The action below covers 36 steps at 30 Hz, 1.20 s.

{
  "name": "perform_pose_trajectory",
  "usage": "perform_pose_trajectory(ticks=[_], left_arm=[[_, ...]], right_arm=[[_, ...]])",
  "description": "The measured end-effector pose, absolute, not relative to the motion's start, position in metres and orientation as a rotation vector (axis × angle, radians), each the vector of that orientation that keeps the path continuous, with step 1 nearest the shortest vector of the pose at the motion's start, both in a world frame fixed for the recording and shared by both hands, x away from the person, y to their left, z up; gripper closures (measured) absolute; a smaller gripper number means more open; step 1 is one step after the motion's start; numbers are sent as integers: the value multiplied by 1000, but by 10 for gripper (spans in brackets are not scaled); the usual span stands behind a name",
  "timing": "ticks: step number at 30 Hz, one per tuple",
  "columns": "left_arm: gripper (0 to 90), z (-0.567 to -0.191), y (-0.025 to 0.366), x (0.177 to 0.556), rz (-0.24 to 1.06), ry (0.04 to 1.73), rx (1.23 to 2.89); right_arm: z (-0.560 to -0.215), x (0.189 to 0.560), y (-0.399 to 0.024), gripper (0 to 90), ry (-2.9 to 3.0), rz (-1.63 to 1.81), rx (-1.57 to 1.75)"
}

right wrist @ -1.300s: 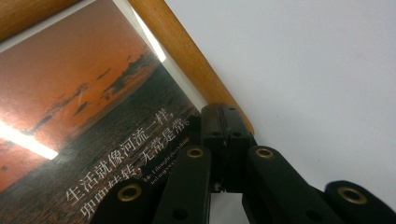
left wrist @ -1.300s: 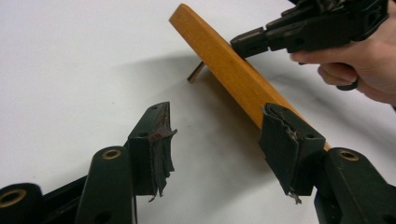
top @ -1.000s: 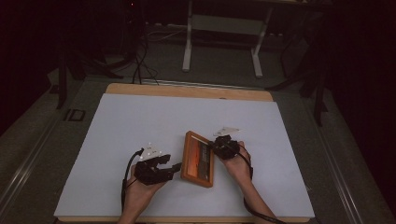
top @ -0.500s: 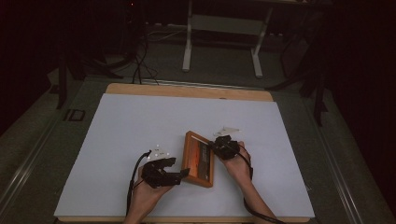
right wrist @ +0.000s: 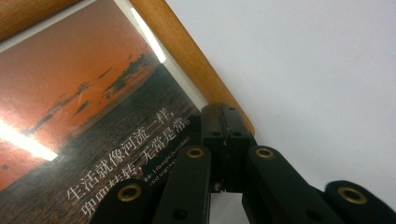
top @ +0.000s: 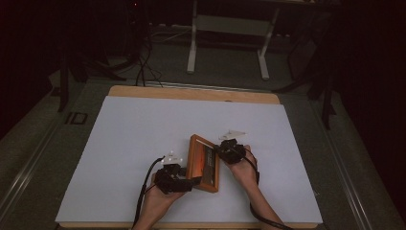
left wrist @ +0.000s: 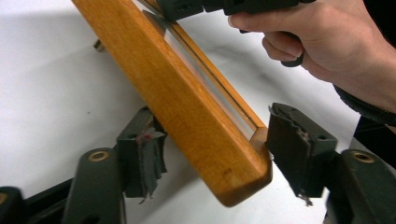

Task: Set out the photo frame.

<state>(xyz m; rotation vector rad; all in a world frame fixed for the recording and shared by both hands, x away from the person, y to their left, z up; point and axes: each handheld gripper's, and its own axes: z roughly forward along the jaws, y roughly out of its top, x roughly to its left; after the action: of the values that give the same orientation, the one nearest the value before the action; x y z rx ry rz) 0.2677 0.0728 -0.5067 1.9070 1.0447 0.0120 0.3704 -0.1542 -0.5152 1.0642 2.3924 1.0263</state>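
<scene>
Straddling the near corner of the wooden picture frame, the left gripper has its jaws spread wide; they have just been closing a little, with the frame's corner between them. The right-hand pad seems to touch the frame's edge, though the angle leaves that unsure, and the other pad stands clear of the wood, so there is no grip yet. The right gripper has its jaws closed together at the frame's rim, beside the sunset print under glass. In the high view the frame lies on the white table, between the two hands near the front edge.
</scene>
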Motion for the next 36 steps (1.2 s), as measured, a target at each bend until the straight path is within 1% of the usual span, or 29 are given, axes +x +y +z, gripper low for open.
perform_pose_trajectory(ticks=[2, 12, 15, 18, 23, 25, 29, 31, 34, 36], left_arm=[[410, -508, 72, 269, 2, 1058, 1903], [443, -508, 69, 270, -31, 1105, 1878], [483, -508, 69, 271, -35, 1106, 1868], [505, -506, 66, 271, -26, 1096, 1863], [521, -501, 58, 267, 31, 1079, 1883], [528, -500, 56, 266, 43, 1081, 1883], [559, -496, 50, 265, 47, 1118, 1870], [601, -495, 47, 263, 51, 1111, 1860], [618, -493, 41, 259, 81, 1093, 1859], [630, -492, 37, 257, 103, 1087, 1860]], right_arm=[[-515, 370, -154, 900, 2391, 1030, 1066], [-515, 371, -156, 900, 2415, 1039, 1053], [-513, 370, -159, 899, 2416, 1034, 1051], [-510, 367, -165, 884, 2407, 1047, 1051], [-499, 358, -177, 862, 2386, 1074, 1029], [-492, 353, -181, 844, 2373, 1089, 1013], [-480, 344, -190, 760, 2359, 1097, 1000], [-472, 337, -200, 715, 2337, 1109, 1004], [-467, 331, -208, 701, 2322, 1114, 1003], [-458, 320, -221, 687, 2294, 1122, 996]])
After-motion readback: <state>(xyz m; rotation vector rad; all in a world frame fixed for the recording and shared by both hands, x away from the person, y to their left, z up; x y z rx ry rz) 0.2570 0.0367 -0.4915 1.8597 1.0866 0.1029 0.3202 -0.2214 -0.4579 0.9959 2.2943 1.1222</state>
